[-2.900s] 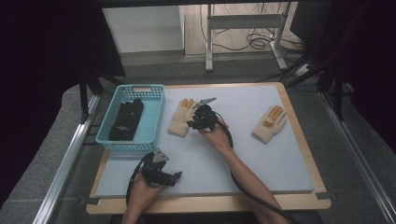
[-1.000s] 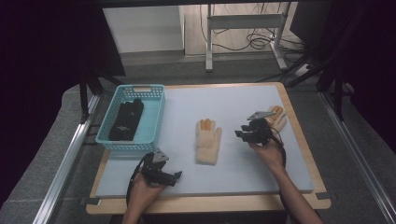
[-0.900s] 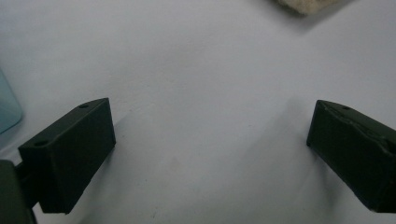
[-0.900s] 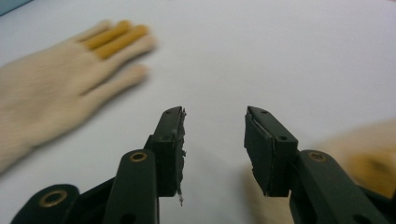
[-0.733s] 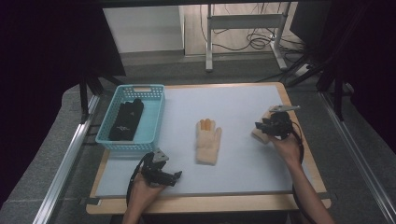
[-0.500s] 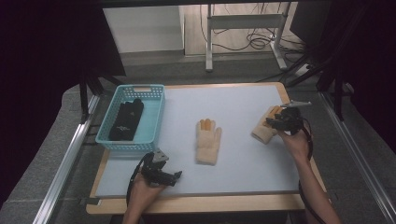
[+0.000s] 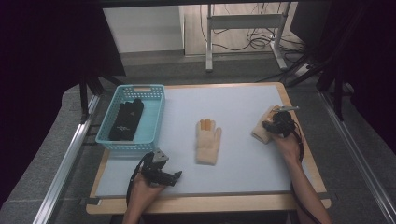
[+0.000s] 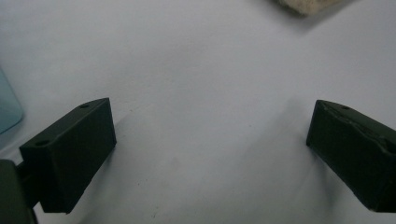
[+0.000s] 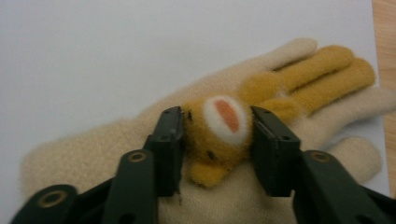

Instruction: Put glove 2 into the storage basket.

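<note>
So the right gripper [image 9: 217, 140] was moved onto the far-right glove [image 9: 289, 107], its jaws closing around the bear patch [image 9: 219, 135]; pickup looked imminent.

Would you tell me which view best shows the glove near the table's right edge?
The right gripper view: the cream glove lies close up, the right claw straddling its orange animal patch. The high view shows it small, partly covered. The left gripper view shows a cream scrap I cannot identify.

Left gripper [image 7: 164, 175] low, jaws wide apart; right gripper [image 9: 217, 140] jaws closing, half-shut.
</note>
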`<state>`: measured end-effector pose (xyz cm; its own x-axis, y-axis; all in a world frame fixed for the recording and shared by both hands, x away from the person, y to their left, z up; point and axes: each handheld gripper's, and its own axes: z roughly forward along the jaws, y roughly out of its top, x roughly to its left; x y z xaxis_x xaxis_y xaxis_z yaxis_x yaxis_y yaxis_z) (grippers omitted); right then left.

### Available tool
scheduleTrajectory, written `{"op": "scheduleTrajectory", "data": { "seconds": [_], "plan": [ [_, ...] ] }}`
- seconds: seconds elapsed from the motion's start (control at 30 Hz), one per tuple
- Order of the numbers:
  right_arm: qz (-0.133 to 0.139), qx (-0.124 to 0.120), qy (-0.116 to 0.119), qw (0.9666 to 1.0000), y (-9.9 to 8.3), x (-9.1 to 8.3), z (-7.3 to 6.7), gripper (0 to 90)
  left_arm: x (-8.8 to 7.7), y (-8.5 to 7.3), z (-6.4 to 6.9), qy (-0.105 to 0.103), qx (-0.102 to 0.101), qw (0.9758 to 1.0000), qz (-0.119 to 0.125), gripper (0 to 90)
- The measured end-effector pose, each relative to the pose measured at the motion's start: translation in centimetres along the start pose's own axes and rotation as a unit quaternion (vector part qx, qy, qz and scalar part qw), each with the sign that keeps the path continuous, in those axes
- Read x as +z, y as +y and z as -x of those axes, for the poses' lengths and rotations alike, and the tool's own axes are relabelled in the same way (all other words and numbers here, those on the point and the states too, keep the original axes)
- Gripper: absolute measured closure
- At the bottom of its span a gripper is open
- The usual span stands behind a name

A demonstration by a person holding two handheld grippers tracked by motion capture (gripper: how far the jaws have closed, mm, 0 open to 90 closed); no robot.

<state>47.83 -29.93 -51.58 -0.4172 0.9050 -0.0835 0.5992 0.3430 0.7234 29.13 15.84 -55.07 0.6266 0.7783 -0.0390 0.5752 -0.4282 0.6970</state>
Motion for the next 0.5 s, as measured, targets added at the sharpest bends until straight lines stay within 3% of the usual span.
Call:
{"op": "scheduleTrajectory", "data": {
  "seconds": [0.13,0.3,0.5],
  "plan": [
    [-0.002,-0.005,0.002,1.0000,0.3,-0.7,-0.1,61.5,0.0,0.0,0.0,0.000,-0.001,1.0000,0.002,1.8],
    [0.015,-0.002,0.027,0.9995,0.5,-2.3,-0.4,61.4,0.0,0.0,0.0,0.000,0.000,1.0000,0.001,1.8],
    [0.043,-0.014,0.063,0.9970,1.8,-4.4,-2.1,61.3,0.0,0.0,0.0,0.001,0.000,1.0000,0.001,1.9]
  ]
}}
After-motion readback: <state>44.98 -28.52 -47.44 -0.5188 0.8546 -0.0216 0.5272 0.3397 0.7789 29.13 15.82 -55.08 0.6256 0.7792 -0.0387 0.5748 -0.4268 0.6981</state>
